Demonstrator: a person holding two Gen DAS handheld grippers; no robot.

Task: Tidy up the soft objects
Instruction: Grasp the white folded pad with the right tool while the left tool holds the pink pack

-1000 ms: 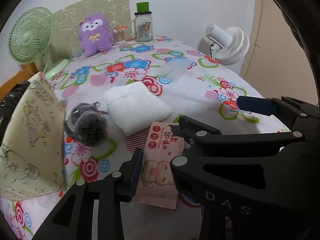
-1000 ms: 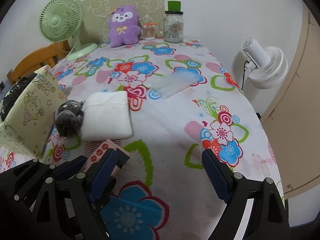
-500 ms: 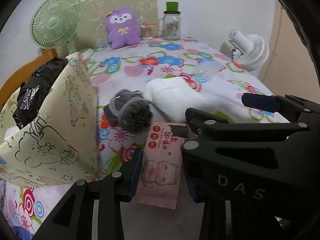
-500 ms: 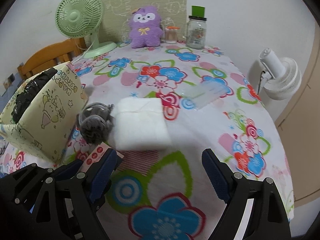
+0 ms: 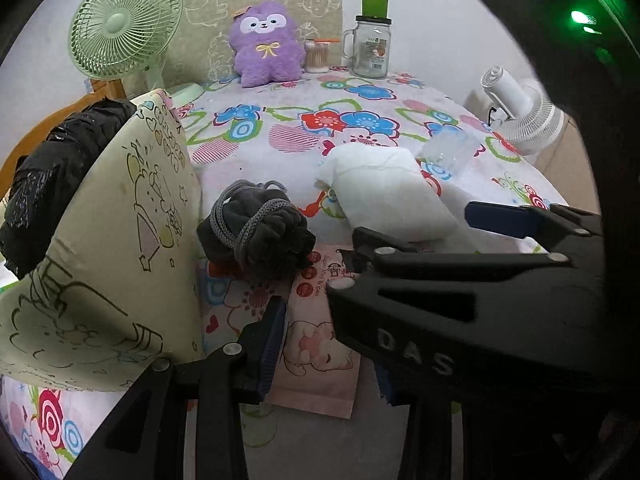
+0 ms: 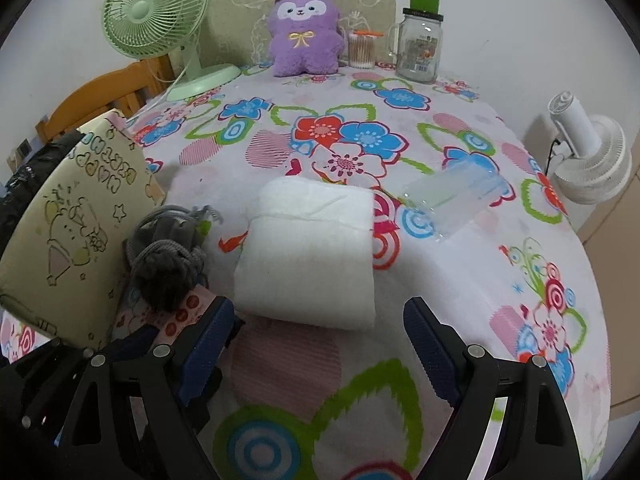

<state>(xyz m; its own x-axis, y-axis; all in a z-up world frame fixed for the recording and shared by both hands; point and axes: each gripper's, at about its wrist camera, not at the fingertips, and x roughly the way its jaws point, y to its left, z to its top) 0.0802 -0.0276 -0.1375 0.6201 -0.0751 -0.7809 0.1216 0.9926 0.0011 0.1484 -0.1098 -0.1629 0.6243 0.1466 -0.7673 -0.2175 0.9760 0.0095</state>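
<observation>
Pink wet-wipes pack [image 5: 320, 344] sits clamped between the narrow-set jaws of the left gripper [image 5: 320, 354], held just above the flowered tabletop [image 6: 460, 272] near its front edge. Right of it, the right gripper [image 6: 316, 334] has its jaws spread wide with nothing between them, its fingertips [image 6: 424, 332] just short of the folded white towel [image 6: 312, 256]. A grey knitted bundle [image 5: 256, 236] wrapped in cord lies beside the towel's left side, touching the far end of the wipes pack as far as the left wrist view lets me judge. A cream fabric bin [image 5: 104, 264] with cartoon prints stands at the left edge of the tabletop, black plastic [image 5: 52, 184] inside it. A clear plastic packet [image 6: 452, 200] lies to the right of the towel. Along the wall stand a green fan [image 6: 156, 24], a purple plush toy [image 6: 304, 32] and a glass jar [image 6: 420, 44]
</observation>
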